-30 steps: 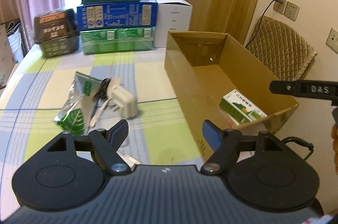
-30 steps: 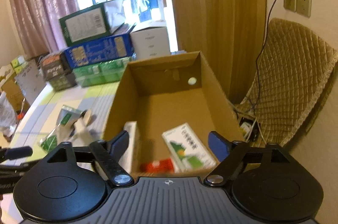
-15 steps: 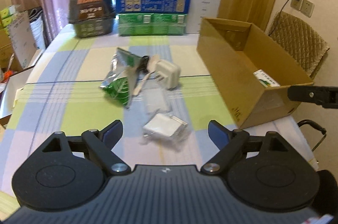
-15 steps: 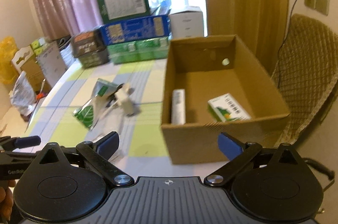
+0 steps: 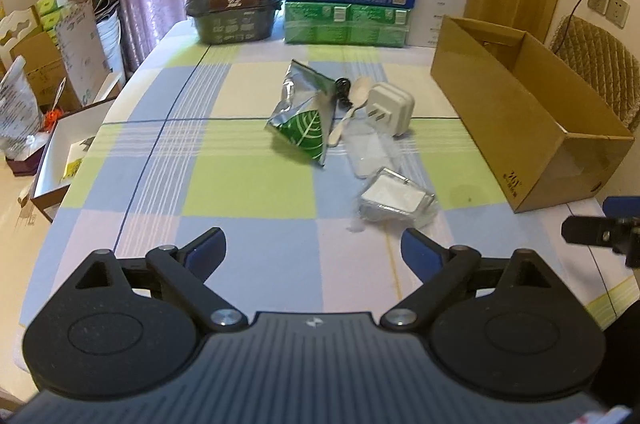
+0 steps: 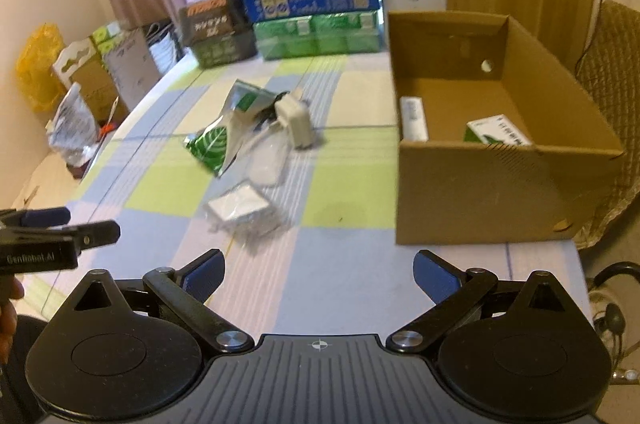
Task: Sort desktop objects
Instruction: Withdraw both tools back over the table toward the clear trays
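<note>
Now: both pulled back from cardboard box (image 6: 500, 184) | left gripper (image 5: 312, 252) wide, empty | right gripper (image 6: 318, 274) wide, empty | next: wrapped packet (image 5: 396, 198) on table (image 5: 248, 192)

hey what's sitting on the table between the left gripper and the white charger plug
In the left wrist view, two clear-wrapped white packets lie between the open left gripper and the charger plug: one near, one farther, beside the plug.

left gripper (image 5: 314, 250) backed off table | right gripper (image 6: 319, 272) withdrew from cardboard box (image 6: 496, 184)
</note>
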The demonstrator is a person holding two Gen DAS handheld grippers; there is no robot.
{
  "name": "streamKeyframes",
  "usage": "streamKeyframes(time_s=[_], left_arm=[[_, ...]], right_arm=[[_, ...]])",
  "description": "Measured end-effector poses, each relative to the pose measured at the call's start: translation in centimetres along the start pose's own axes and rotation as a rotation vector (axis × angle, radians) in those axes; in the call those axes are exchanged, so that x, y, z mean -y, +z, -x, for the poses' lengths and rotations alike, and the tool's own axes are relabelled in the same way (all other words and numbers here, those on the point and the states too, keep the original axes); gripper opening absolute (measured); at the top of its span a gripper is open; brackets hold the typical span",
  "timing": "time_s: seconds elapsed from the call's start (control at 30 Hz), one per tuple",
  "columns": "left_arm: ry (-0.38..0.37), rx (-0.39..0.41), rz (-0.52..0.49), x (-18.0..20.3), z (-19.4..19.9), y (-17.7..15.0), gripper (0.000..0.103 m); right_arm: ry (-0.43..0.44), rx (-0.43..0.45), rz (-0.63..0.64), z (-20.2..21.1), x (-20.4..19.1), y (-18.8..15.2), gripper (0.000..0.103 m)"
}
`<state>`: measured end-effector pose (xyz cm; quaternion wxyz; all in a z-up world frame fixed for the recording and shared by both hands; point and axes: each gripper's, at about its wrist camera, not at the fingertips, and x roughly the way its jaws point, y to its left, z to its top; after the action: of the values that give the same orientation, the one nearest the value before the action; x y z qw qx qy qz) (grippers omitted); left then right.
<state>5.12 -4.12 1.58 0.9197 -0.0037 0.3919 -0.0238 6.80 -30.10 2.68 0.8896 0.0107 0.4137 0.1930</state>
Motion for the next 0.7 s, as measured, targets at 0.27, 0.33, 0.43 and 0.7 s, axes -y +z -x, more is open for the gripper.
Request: streamKeyframes(time_s=[0.27, 0.33, 0.43, 0.7], left_arm=[[0.004, -0.011, 0.005, -0.9, -0.5, -0.5, 0.093], [0.007, -0.014, 0.008, -1.1, -0.6, -0.6, 0.093], [0.004, -0.014, 0.008, -1.2, -0.6, -0.8, 0.093], [-0.030, -0.018, -0.019, -1.3, -1.3, -1.0, 0.093]], right_arm=[[0.029, 0.001, 0.040, -0.7, -0.9, -0.4, 0.098], [0.037, -0.002, 0.048, -1.0, -1.2, -0.4, 0.098], [0.038, -0.009, 0.045, -1.5, -1.3, -0.6, 0.098], [0.025, -0.016, 0.031, -2.1, -1.0, -0.9, 0.098]])
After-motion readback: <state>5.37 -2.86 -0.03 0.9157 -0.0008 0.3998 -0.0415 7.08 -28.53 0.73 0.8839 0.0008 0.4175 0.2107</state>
